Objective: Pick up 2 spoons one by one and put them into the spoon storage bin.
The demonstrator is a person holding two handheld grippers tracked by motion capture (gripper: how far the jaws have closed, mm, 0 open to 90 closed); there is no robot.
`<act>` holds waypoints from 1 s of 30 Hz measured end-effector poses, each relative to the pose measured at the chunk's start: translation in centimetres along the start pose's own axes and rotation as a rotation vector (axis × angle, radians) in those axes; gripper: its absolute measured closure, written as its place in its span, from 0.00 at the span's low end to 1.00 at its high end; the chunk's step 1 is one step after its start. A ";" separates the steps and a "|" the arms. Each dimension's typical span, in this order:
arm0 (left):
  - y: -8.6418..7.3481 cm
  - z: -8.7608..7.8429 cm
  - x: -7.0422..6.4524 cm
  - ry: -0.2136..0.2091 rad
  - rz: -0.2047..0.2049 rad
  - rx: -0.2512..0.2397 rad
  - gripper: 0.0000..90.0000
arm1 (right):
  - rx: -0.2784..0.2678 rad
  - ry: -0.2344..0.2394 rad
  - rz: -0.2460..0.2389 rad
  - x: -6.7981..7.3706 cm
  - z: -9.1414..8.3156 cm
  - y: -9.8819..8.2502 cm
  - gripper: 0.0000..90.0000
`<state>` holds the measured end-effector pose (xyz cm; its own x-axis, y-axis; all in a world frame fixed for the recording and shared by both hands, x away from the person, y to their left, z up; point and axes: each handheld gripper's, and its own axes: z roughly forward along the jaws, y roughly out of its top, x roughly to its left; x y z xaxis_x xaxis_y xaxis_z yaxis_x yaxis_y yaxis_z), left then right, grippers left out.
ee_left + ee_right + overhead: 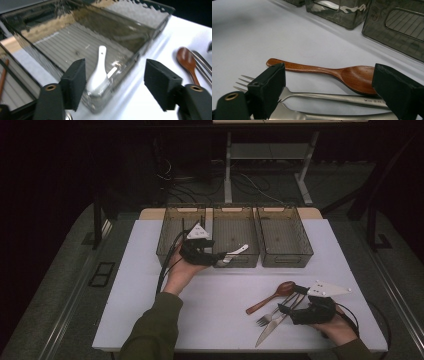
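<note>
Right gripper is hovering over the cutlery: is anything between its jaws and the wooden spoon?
Nothing visible blocks it. The right gripper stands open with the wooden spoon lying flat on the table just ahead of its jaws. The fork lies beside the spoon, nearer the gripper, not on it.

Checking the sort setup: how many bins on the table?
3, in a row along the far edge of the table: left bin, middle bin holding a white spoon, right bin. No others seen.
</note>
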<state>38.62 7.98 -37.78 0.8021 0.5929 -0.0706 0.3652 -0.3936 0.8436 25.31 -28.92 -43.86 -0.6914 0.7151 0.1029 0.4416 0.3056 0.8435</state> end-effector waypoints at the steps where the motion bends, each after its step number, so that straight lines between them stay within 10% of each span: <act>1: -0.4 -0.3 -0.2 -0.001 0.007 0.004 0.33 | -0.001 0.001 0.000 0.0 0.0 0.0 0.13; 30: -10.3 -7.1 -3.9 -0.038 0.015 0.047 0.01 | 0.074 0.086 -0.005 0.8 -0.3 0.8 0.14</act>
<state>28.39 14.71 -42.43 0.8249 0.5597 -0.0793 0.3740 -0.4350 0.8191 24.95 -28.30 -43.00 -0.7388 0.6578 0.1466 0.4771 0.3569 0.8031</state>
